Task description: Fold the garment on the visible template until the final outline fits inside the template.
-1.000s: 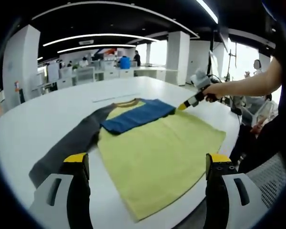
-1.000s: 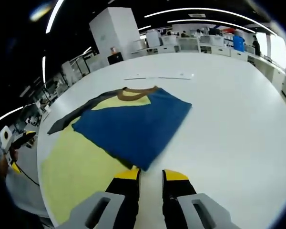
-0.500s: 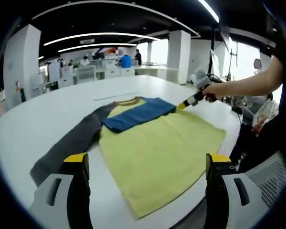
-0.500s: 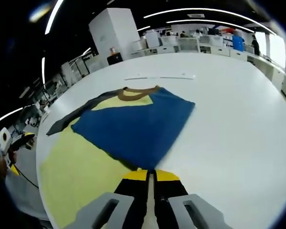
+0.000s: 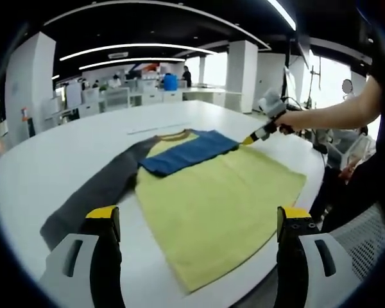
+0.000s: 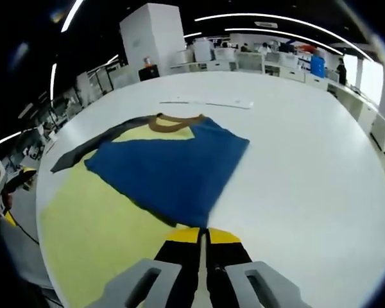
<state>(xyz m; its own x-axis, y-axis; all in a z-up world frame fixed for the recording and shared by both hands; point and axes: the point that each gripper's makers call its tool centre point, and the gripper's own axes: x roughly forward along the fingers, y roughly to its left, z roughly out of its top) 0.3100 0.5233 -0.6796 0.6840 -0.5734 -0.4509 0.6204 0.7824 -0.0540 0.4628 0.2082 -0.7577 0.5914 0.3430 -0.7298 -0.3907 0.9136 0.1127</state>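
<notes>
**Shirt fold: first sleeve in, rest to go**

Shirt (image 5: 212,192) lies flat on white tabletop (image 6: 308,167). Blue sleeve (image 6: 167,160) is folded across the chest; grey sleeve (image 5: 96,189) is out flat, body not folded yet. Right tool (image 6: 202,237) is pinched tight at the blue sleeve's edge, prob. gripping it. Left tool (image 5: 196,221) gapes wide, empty, above shirt hem.

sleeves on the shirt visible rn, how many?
2. The grey sleeve lies spread out on the table, away from the yellow body. The blue sleeve is folded across the chest, its corner at the shut right hand-held gripper.
</notes>
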